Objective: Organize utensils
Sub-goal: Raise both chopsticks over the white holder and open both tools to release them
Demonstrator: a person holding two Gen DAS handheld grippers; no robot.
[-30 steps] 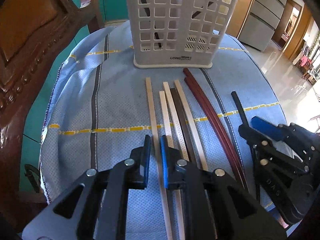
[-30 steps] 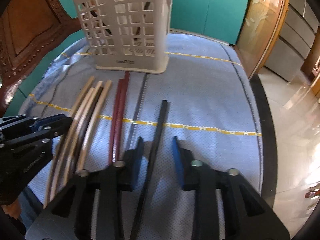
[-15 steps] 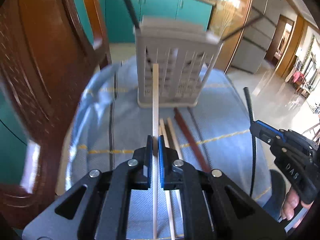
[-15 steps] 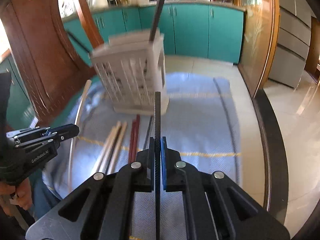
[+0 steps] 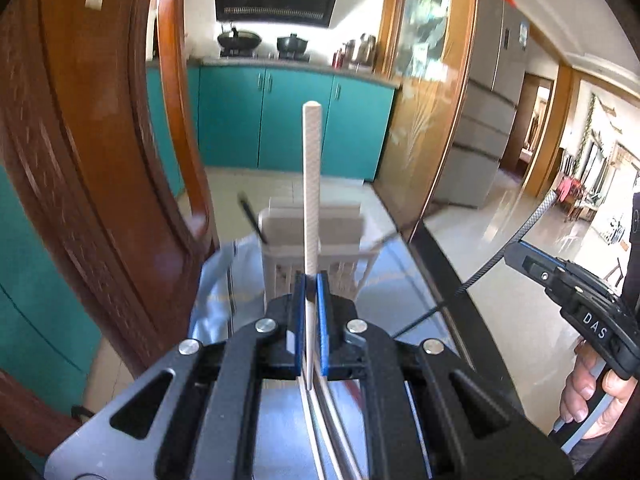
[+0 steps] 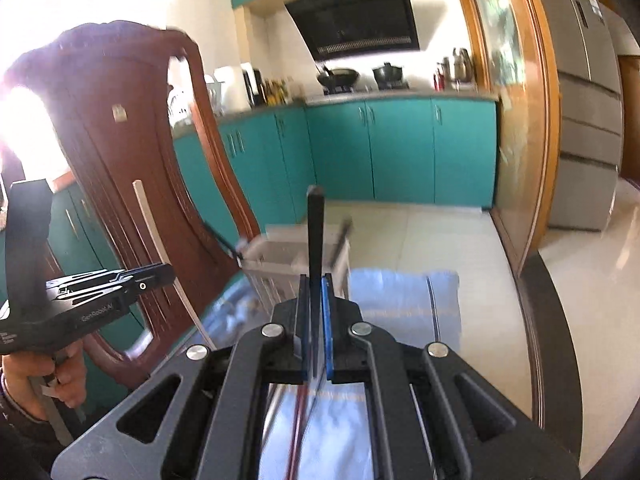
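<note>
My left gripper is shut on a pale wooden chopstick that sticks up and forward, high above the table. Beyond and below it stands the white slotted utensil basket, with a dark chopstick leaning out of it. My right gripper is shut on a black chopstick, also lifted, with the basket ahead and below. The right gripper shows at the right of the left wrist view with its black chopstick. More pale chopsticks lie on the blue cloth under my left gripper.
A carved wooden chair back rises close on the left. The blue cloth covers the round table, whose dark edge curves at the right. Teal cabinets and tiled floor lie beyond. A person's hand holds the right gripper's handle.
Both grippers closed on their chopsticks, the left on the pale one and the right on the black one, then rose well above the table and tilted up. The basket now sits lower in both views.
</note>
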